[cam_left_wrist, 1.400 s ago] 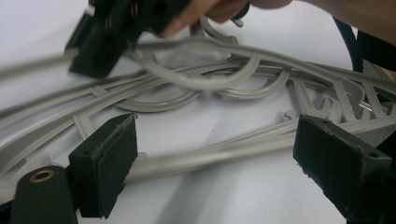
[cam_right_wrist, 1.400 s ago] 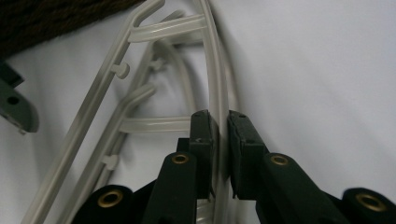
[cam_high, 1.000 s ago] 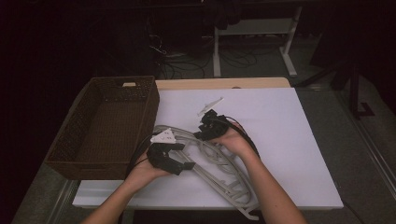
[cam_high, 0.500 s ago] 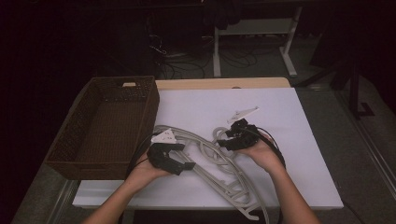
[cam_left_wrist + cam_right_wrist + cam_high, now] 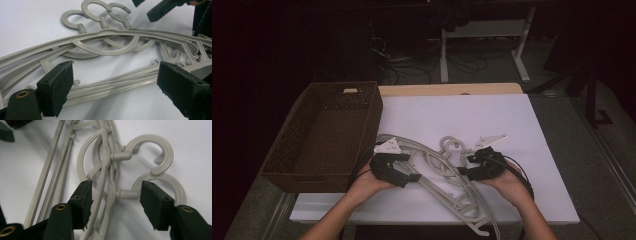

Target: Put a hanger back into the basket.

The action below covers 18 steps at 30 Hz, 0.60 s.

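Several grey plastic hangers lie tangled on the white table top, hooks pointing away from me. My left gripper rests at the pile's left side, open wide, a hanger bar lying between its pads without touching them. My right gripper sits at the pile's right, near the hooks. Its jaws have just been opening and now stand apart over a hanger neck and the thin arms; the pads press on nothing. The right gripper's jaw tip shows in the left gripper view.
A dark wicker basket, empty, stands at the table's left, close to my left hand. A grey three-cornered plate juts above the right gripper. Beyond the table's far edge are a white desk frame and floor cables.
My right hand has moved right and toward me, from above the hangers' hooks to the pile's right side. The left hand has stayed put.
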Tool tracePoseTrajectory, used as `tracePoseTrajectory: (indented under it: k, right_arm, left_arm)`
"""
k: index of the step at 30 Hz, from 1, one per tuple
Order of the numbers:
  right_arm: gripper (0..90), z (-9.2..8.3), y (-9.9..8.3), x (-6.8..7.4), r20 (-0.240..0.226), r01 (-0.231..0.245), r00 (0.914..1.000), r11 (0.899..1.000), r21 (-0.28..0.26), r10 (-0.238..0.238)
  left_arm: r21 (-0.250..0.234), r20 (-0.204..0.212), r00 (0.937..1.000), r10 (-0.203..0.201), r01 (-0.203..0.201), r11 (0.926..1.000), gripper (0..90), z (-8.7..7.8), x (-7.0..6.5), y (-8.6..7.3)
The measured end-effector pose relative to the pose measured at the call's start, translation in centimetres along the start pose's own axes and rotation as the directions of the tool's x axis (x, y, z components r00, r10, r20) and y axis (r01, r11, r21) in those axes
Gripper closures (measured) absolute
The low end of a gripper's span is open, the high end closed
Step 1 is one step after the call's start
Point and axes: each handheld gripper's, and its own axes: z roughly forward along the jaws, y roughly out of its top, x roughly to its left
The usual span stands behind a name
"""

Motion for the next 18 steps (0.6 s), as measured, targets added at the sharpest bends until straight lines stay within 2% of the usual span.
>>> tracePoseTrajectory:
  k: [5, 11, 18]
  right_arm:
    - [43.8, -0.2, -1.0, 0.7, -0.007, -0.005, 1.0, 1.0, 0.005, 0.005]
    - [47.2, 0.7, -1.0, 1.4, -0.025, 0.017, 0.9996, 0.999, 0.033, -0.016]
    - [56.7, 1.7, -1.2, 1.7, -0.031, 0.031, 0.9991, 0.996, 0.083, -0.028]
  left_arm:
    - [0.0, 0.002, 1.0, 0.001, -0.001, 1.0, 13.9, 0.0, 0.0, 0.0]
    - [-0.001, 0.004, 1.0, 0.0, 0.0, 1.0, 13.9, 0.0, 0.0, 0.0]
    - [0.002, 0.005, 1.0, 0.0, 0.0, 1.0, 13.9, 0.1, 0.0, 0.0]
